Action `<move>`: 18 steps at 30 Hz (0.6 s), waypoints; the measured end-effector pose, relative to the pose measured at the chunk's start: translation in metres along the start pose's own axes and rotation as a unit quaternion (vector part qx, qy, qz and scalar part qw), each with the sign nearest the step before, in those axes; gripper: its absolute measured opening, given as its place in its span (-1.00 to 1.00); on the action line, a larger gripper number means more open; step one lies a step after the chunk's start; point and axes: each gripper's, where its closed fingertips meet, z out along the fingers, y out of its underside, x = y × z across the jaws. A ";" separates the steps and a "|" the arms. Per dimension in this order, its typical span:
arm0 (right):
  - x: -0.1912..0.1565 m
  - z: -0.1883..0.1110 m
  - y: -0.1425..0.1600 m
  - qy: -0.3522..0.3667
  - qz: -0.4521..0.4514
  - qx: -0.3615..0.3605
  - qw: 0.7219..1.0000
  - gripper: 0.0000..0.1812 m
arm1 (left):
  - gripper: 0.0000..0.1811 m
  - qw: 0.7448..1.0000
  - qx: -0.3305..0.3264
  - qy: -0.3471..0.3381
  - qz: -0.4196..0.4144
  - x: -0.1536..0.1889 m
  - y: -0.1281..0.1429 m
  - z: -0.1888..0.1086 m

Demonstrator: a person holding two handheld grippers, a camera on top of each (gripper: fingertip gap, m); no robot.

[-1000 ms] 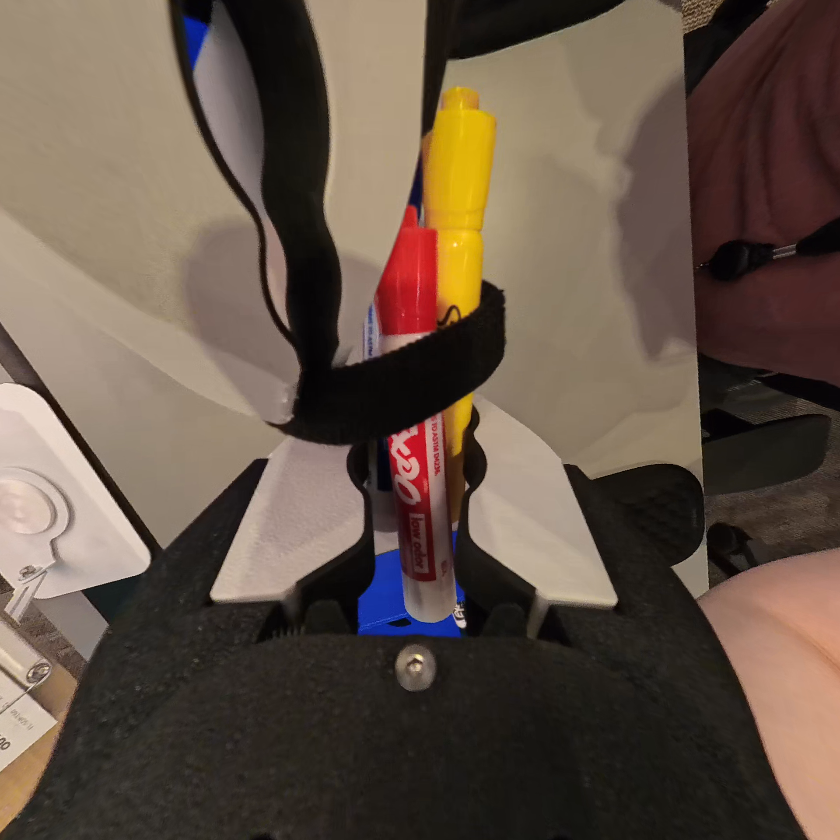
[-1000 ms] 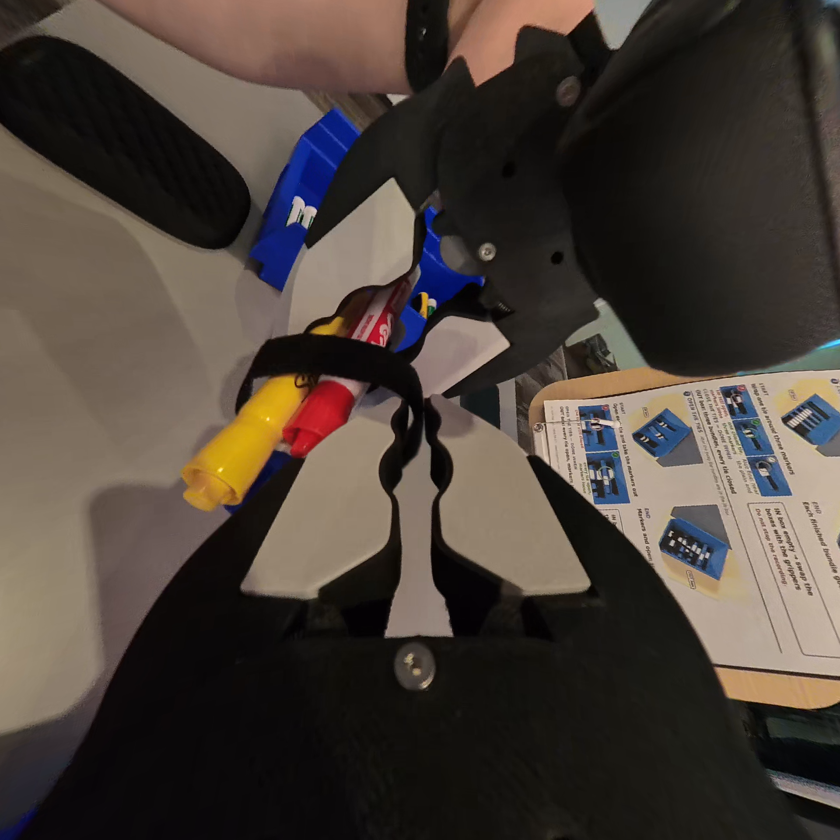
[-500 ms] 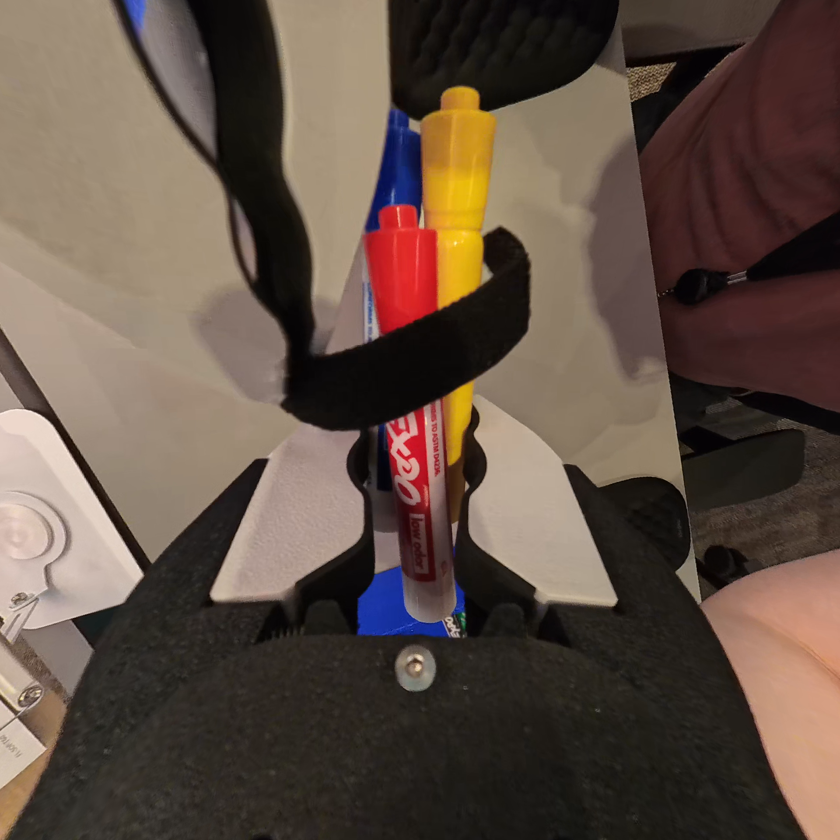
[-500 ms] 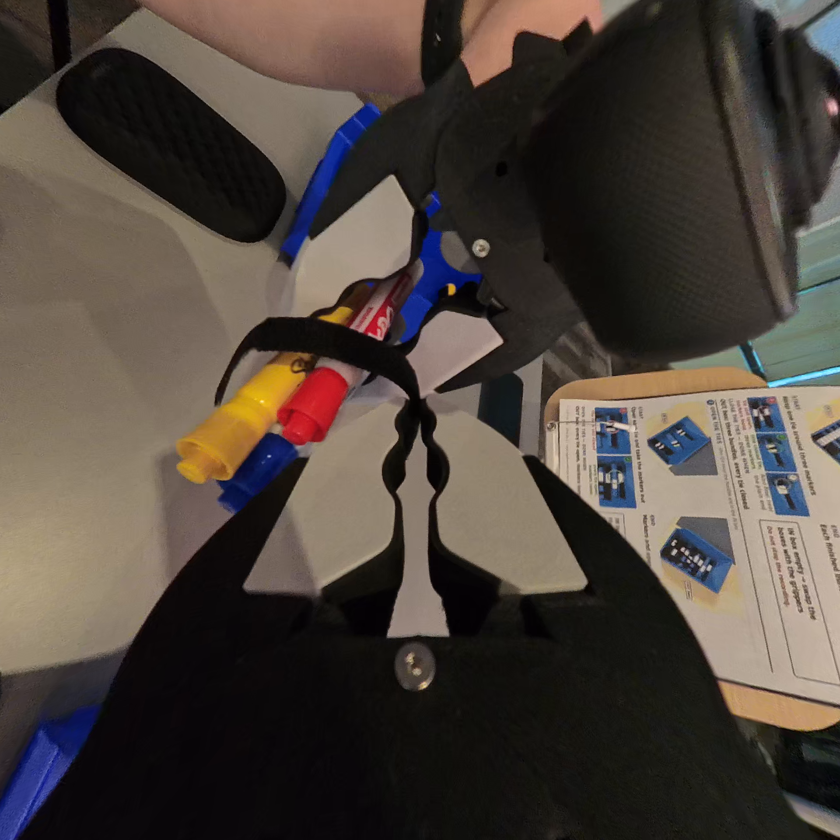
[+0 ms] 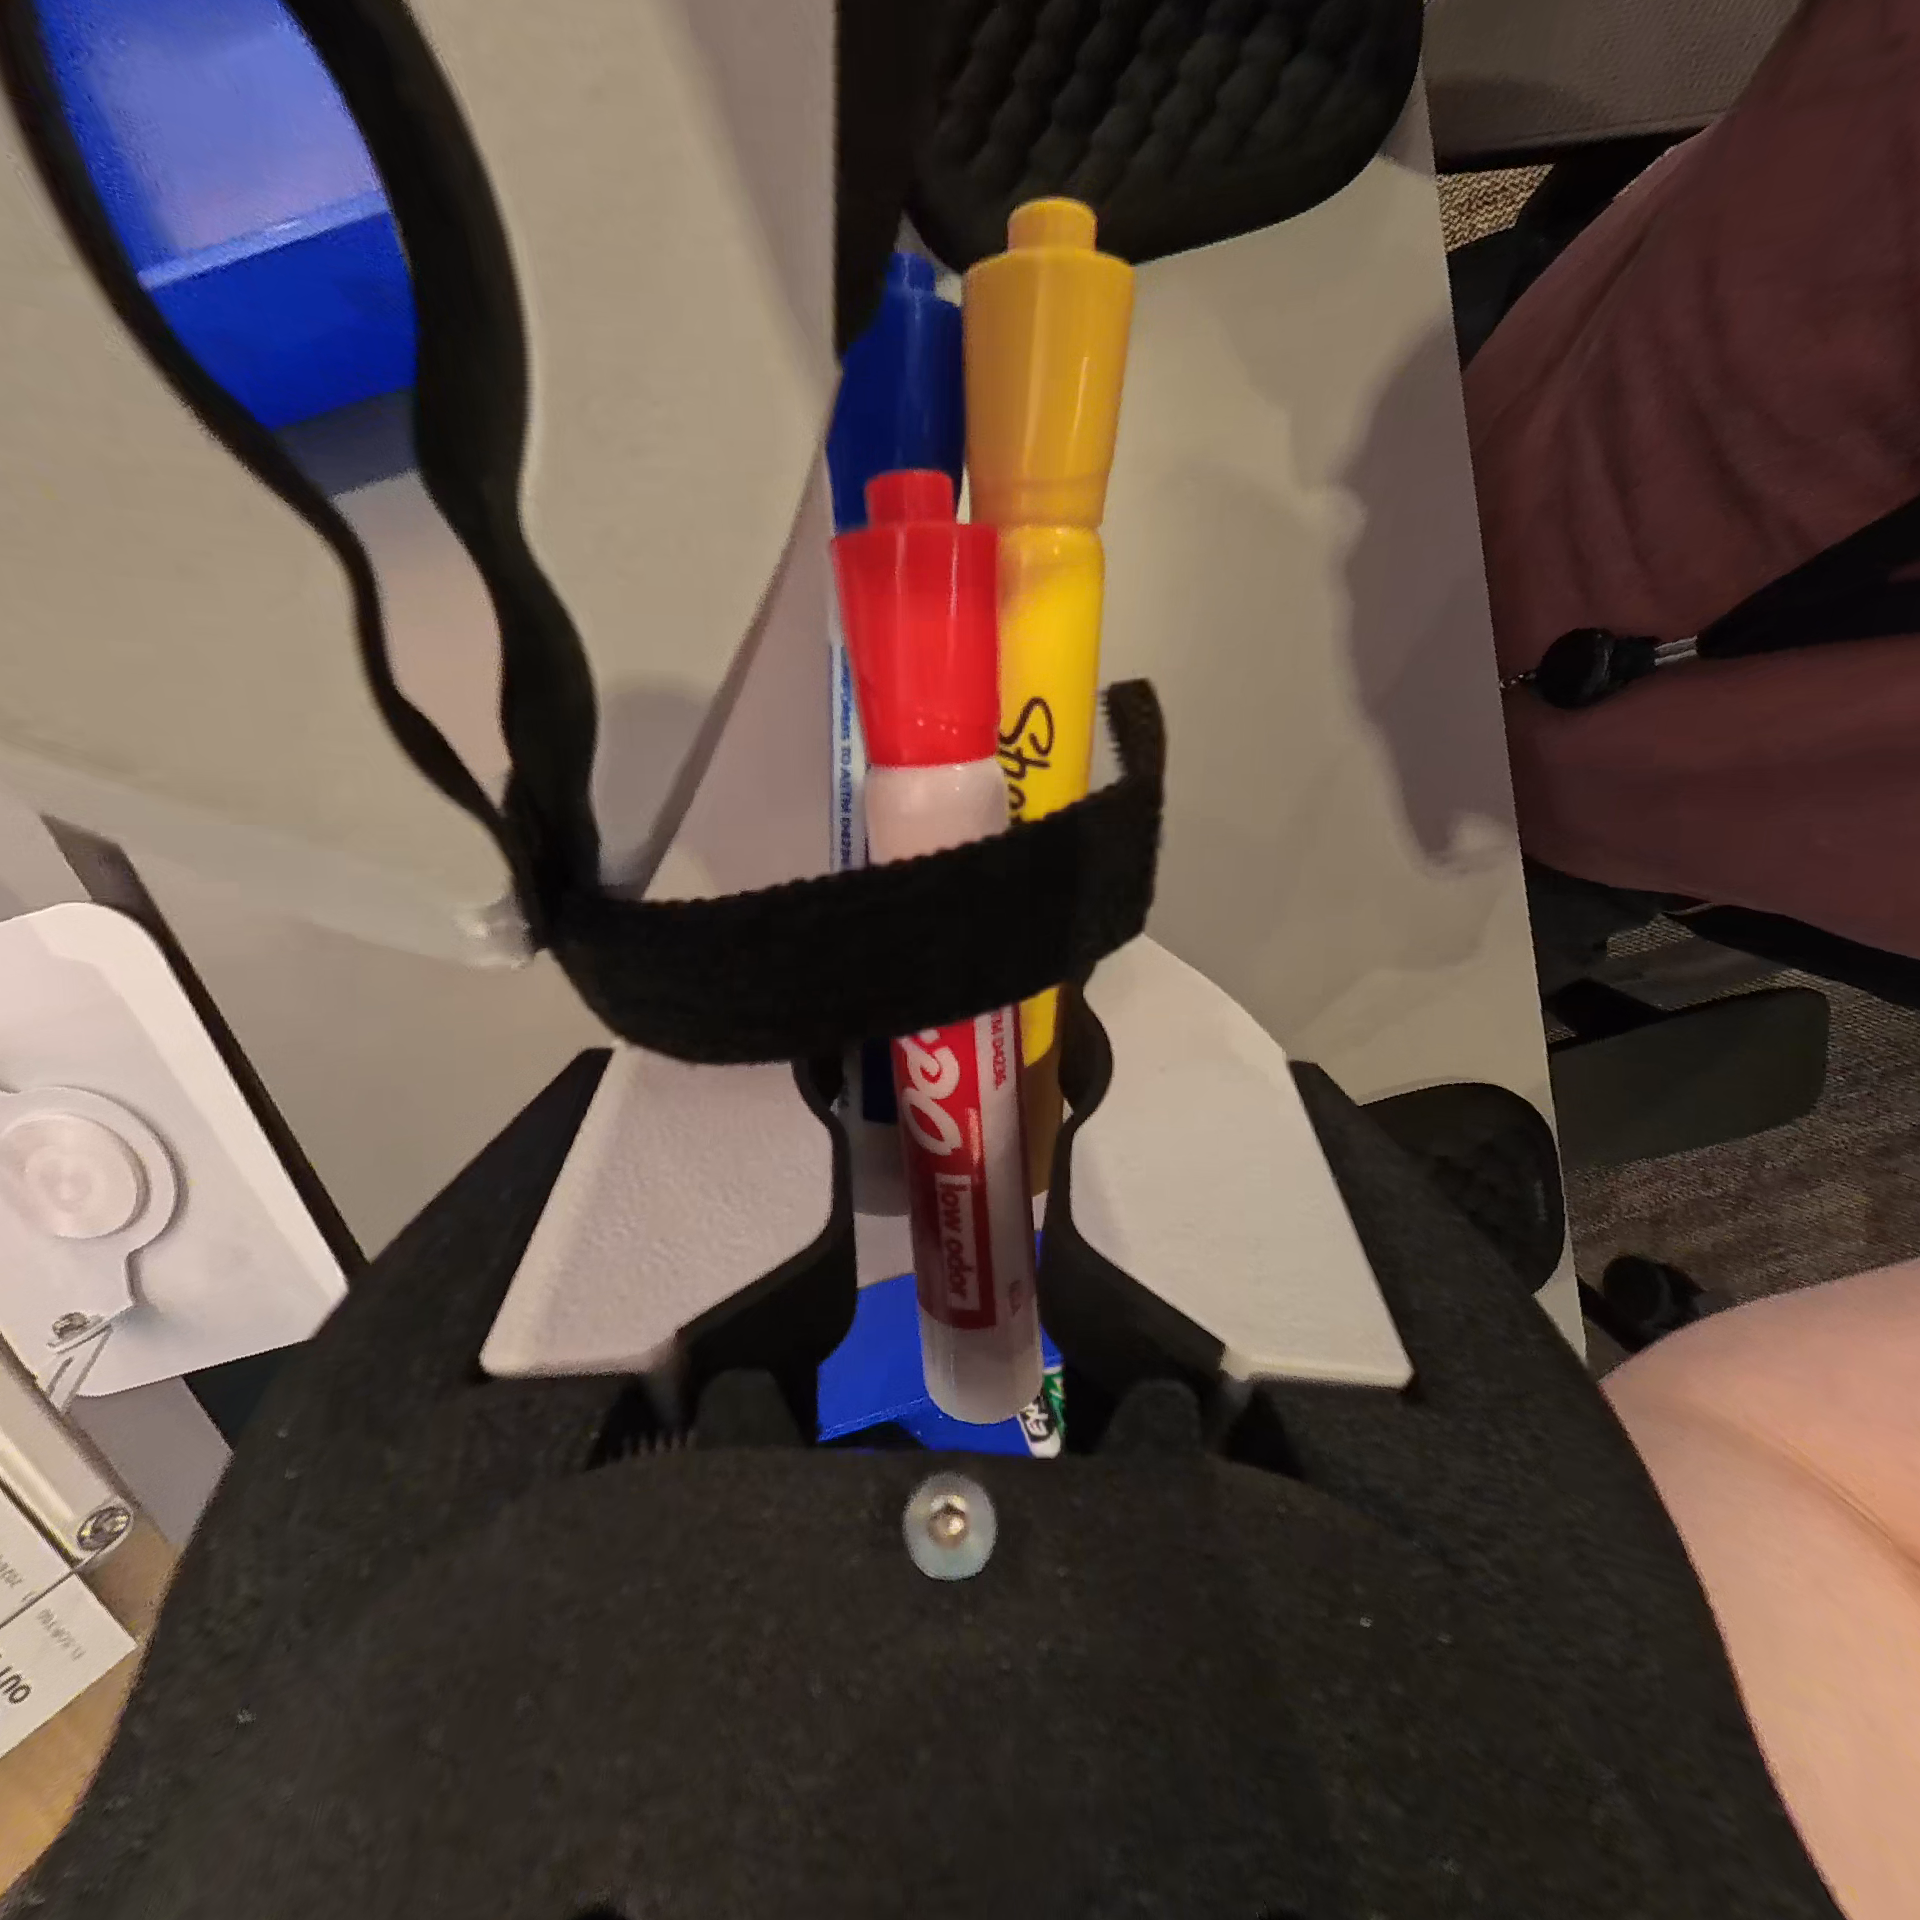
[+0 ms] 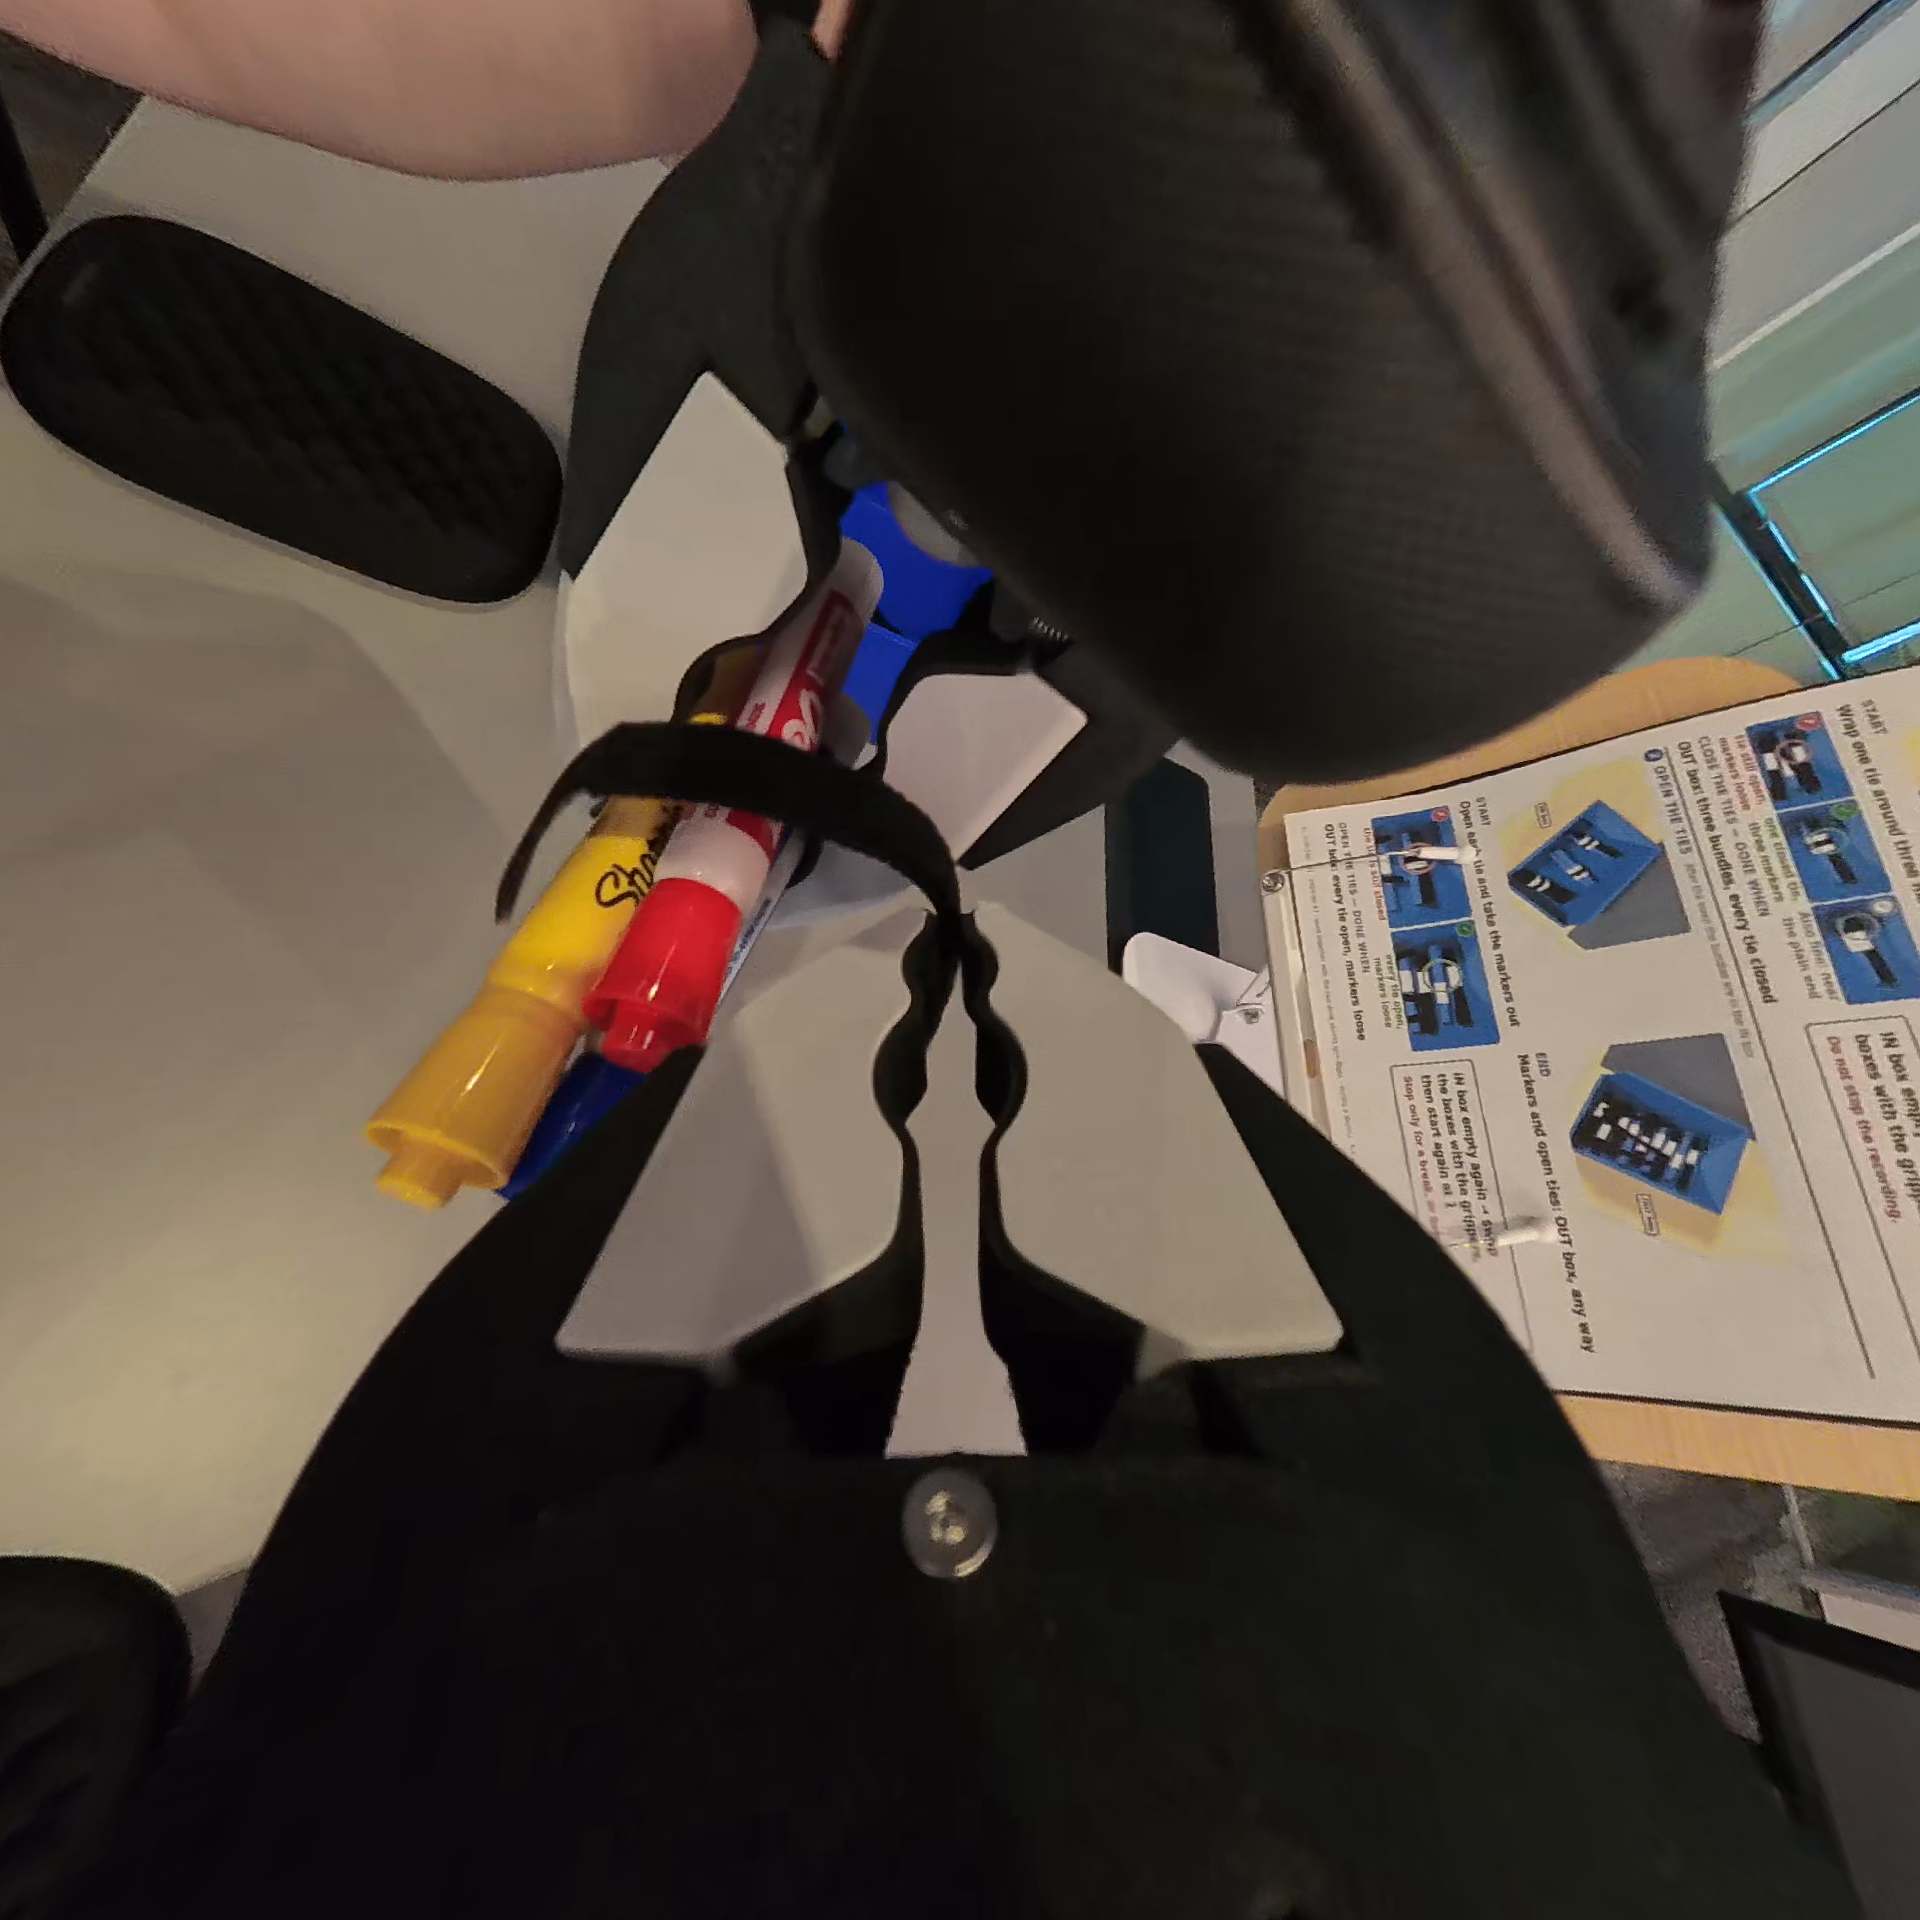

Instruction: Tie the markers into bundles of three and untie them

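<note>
My left gripper (image 5: pixel 951 1091) is shut on three markers held side by side: a red-capped one (image 5: pixel 920 644), a yellow one (image 5: pixel 1044 416) and a blue one (image 5: pixel 899 395) behind them. A black strap (image 5: pixel 852 935) loops around their barrels just past my left fingertips. My right gripper (image 6: pixel 951 925) is shut on the strap's end (image 6: pixel 769 774), to the right of the markers. The right wrist view shows the yellow (image 6: pixel 499 1039), red (image 6: pixel 665 966) and blue (image 6: pixel 566 1117) caps pointing lower left, and the left gripper (image 6: pixel 800 717) above. The right gripper also shows in the left wrist view (image 5: pixel 525 883).
A black textured pad (image 6: pixel 270 416) lies on the white table (image 6: pixel 208 831). A blue bin (image 5: pixel 239 260) is at the upper left, and a blue box (image 6: pixel 914 582) sits under the left gripper. An illustrated sheet on a clipboard (image 6: pixel 1662 987) lies to the right. A person's arm (image 6: pixel 416 83) is above. The left gripper's tips are roughly 7 cm from the right gripper's.
The strap loop has slid down the marker barrels toward my left fingertips and sits flatter. The right gripper, still pinching the strap, has come closer to the left gripper.
</note>
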 end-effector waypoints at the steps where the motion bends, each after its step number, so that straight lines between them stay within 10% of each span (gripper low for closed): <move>1: 0.000 0.001 0.000 0.001 0.005 -0.002 1.000 -0.95 | -0.57 1.000 -0.001 0.000 0.000 0.000 0.000 -0.001; 18: -0.009 0.005 -0.008 -0.015 -0.046 -0.025 0.999 -0.87 | -0.58 1.000 -0.004 -0.001 0.005 0.007 0.000 -0.010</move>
